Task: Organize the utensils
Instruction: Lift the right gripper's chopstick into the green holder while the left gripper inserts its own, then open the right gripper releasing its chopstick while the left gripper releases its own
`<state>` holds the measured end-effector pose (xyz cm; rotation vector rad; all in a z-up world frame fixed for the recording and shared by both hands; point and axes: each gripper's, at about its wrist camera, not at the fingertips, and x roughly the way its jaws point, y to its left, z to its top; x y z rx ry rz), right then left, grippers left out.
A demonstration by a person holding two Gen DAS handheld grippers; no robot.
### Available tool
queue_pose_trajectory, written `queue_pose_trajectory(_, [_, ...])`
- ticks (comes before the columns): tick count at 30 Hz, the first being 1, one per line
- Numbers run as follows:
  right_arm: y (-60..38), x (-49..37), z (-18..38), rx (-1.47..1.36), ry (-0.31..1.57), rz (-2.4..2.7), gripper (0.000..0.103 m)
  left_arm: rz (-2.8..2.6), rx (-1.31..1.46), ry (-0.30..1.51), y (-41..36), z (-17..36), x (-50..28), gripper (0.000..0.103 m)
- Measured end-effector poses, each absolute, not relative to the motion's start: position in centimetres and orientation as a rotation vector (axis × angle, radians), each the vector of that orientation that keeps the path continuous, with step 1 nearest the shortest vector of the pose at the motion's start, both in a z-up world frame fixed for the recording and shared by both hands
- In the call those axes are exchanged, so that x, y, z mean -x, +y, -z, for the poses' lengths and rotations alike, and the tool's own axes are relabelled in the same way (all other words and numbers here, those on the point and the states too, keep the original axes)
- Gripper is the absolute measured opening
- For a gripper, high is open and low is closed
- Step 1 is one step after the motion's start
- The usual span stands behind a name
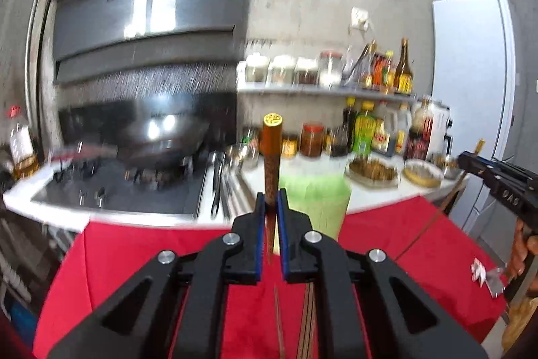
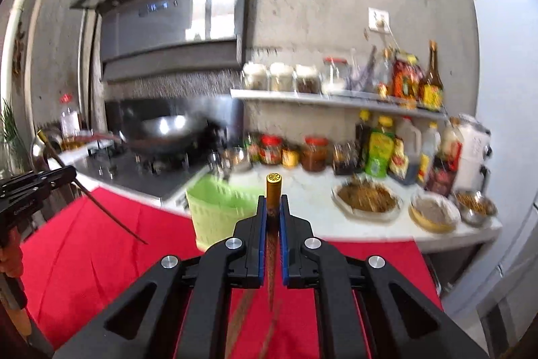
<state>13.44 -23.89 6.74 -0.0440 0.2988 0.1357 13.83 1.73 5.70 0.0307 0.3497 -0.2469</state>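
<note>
- Brown, speckled wooden chopstick with a gold-capped butt (image 1: 270, 164) stands upright between the blue-lined jaws of the left gripper (image 1: 270, 207), which is closed tight on its shaft, so the cap rises above the fingertips and the thin tip hangs below them.
- Matching gold-capped brown chopstick (image 2: 273, 197) sits clamped the same way in the right gripper (image 2: 271, 207), with only a short length and the cap showing past the fingertips.
- Just beyond each gripper, a little to the right of the left one and to the left of the right one, stands the pale green slotted plastic basket (image 2: 218, 211), at the far edge of the red cloth-covered table (image 2: 101, 241). Neither chopstick is inside it yet; both are held in the air short of its rim.
- Below the grippers, more brown chopsticks (image 1: 307, 318) lie on the red cloth, blurred, so their number cannot be told.
- Judged from this, the work is mid-way at best: two sticks are lifted and awaiting drop-off, others are left on the cloth, and whether the basket already holds any is not visible.
- Farther off, past the basket, runs a white countertop (image 2: 319, 187) with sauce jars and dishes of food, and a steel wok (image 1: 161, 140) on the stove.
</note>
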Motion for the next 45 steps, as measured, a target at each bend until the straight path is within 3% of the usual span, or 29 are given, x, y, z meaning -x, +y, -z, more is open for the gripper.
queue_pose_trajectory(5, [-22.2, -16.7, -11.1, 0.024, 0.170, -0.173, 0.007, 0.275, -0.060, 0.268, -1.1, -9.7, -17.3, 0.007])
queue_pose_trajectory(9, [-21.3, -20.0, -11.7, 0.014, 0.149, -0.183, 0.007, 0.289, -0.072, 0.281, -2.9, -10.0, -21.0, 0.007])
queue_pose_trajectory(25, [-20.7, -28.5, -1.7, -0.018, 0.335, -0.209, 0.007, 0.349, -0.063, 0.528, -5.0, 0.4, -30.3, 0.007])
queue_pose_trajectory(29, [-20.9, -28.4, -1.7, -0.018, 0.362, -0.196, 0.013, 0.349, -0.075, 0.541, -4.9, 0.6, -30.2, 0.007])
queue_pose_trajectory(32, [-21.3, -27.8, -2.6, -0.023, 0.387, -0.178, 0.041, 0.335, -0.075, 0.532, -4.8, -0.6, -29.5, 0.015])
queue_pose_trajectory(33, [-21.5, -27.1, -3.2, -0.025, 0.387, -0.169, 0.045, 0.330, -0.072, 0.527, -4.7, -1.2, -29.2, 0.023])
queue_pose_trajectory(34, [-21.6, -26.6, -3.6, -0.023, 0.387, -0.163, 0.045, 0.327, -0.066, 0.517, -4.5, -1.7, -28.7, 0.029])
queue_pose_trajectory(40, [-22.7, -20.2, -5.3, 0.022, 0.408, -0.127, 0.047, 0.265, -0.057, 0.446, -2.8, -5.2, -23.0, 0.043])
queue_pose_trajectory(45, [-24.4, -13.6, -3.0, 0.022, 0.474, -0.126, 0.048, 0.129, -0.084, 0.523, 0.2, -3.3, -17.4, 0.045])
